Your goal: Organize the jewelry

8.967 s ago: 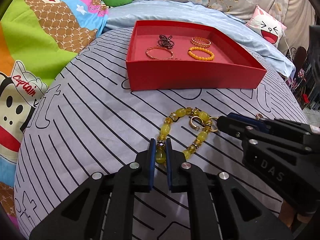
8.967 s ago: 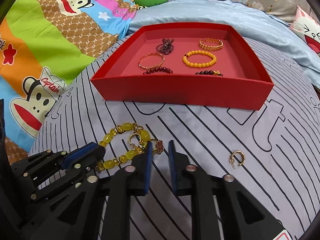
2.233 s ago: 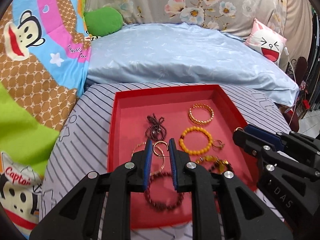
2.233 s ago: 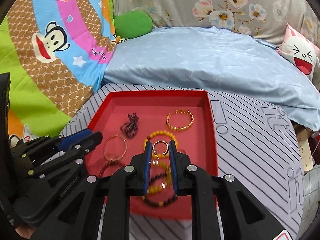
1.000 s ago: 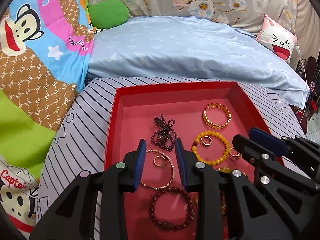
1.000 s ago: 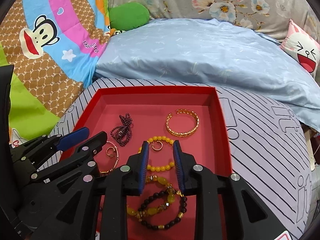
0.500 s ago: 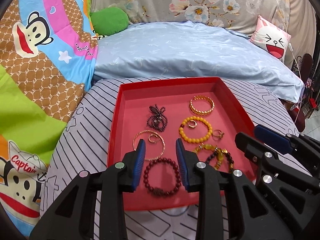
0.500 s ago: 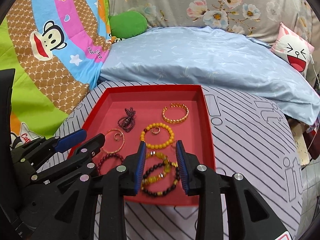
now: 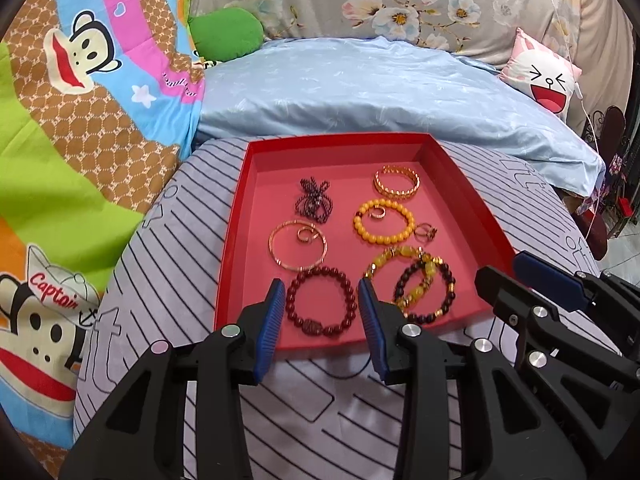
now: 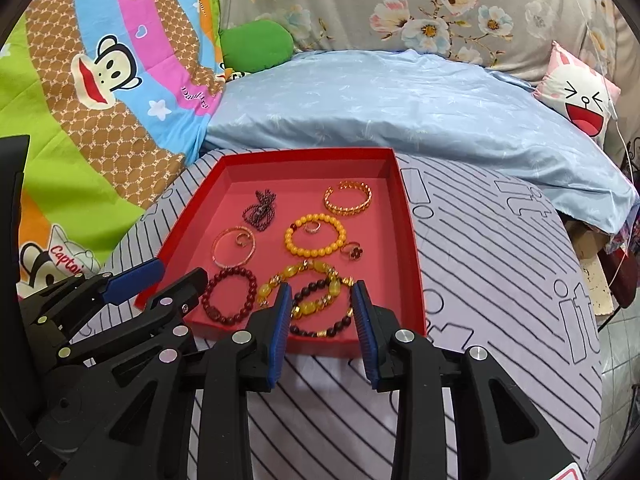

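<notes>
A red tray (image 9: 236, 216) (image 10: 412, 240) lies on the striped grey cloth and holds several bracelets and rings: a dark red bead bracelet (image 9: 321, 306) (image 10: 229, 294), a yellow bead bracelet (image 9: 383, 221) (image 10: 315, 235), a gold cuff (image 9: 397, 182) (image 10: 348, 198), a thin gold bangle (image 9: 298, 245), a chunky yellow-and-dark bracelet pair (image 9: 420, 284) (image 10: 316, 300) and a dark chain (image 9: 314, 200). My left gripper (image 9: 321, 312) is open and empty above the tray's near edge. My right gripper (image 10: 320, 308) is open and empty, also at the near edge.
A light blue quilt (image 9: 380, 92) lies behind the tray. A cartoon monkey blanket (image 9: 72, 92) covers the left. A green cushion (image 9: 226, 32) and a pink rabbit pillow (image 9: 540, 76) sit at the back. The cloth's right edge drops to the floor (image 10: 616, 344).
Both grippers have pulled back and up from the tray, both open and empty. The small hoop earrings they let go of earlier lie inside the bangle and the yellow bracelet.
</notes>
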`<action>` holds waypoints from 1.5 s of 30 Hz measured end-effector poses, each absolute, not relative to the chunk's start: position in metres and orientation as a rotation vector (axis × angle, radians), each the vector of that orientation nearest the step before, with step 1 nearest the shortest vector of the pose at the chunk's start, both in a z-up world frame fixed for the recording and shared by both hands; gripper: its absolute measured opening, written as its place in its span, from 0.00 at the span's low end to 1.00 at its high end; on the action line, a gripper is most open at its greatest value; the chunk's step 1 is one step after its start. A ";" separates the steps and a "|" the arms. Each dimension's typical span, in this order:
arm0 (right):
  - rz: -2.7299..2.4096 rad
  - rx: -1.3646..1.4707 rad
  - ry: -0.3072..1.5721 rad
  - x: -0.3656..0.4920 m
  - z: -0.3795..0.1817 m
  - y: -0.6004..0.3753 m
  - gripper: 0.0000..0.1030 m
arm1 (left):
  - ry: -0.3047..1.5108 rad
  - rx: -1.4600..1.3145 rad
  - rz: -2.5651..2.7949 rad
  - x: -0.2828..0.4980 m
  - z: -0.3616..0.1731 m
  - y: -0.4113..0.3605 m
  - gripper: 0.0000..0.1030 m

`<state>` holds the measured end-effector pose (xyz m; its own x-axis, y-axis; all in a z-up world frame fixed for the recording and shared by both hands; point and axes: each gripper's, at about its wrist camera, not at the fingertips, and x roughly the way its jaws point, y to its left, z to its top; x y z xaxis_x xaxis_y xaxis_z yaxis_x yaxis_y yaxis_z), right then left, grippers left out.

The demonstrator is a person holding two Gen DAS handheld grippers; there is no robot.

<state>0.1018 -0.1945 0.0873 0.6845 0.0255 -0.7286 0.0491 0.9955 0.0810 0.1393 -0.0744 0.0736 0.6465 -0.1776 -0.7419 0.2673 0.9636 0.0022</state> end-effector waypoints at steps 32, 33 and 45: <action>-0.125 0.093 0.795 0.071 0.078 -0.211 0.75 | 0.838 0.103 -0.158 0.117 0.064 -0.056 0.76; -0.127 0.091 0.793 0.071 0.079 -0.211 0.78 | 0.838 0.102 -0.156 0.117 0.064 -0.055 0.78; -0.117 0.111 0.827 0.070 0.072 -0.214 0.81 | 0.847 0.115 -0.146 0.114 0.060 -0.053 0.82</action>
<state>0.0696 -0.2144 0.0724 0.6714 -0.0601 -0.7387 0.1463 0.9878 0.0526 0.1138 -0.0534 0.0596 0.6535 -0.0825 -0.7524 0.1737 0.9839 0.0430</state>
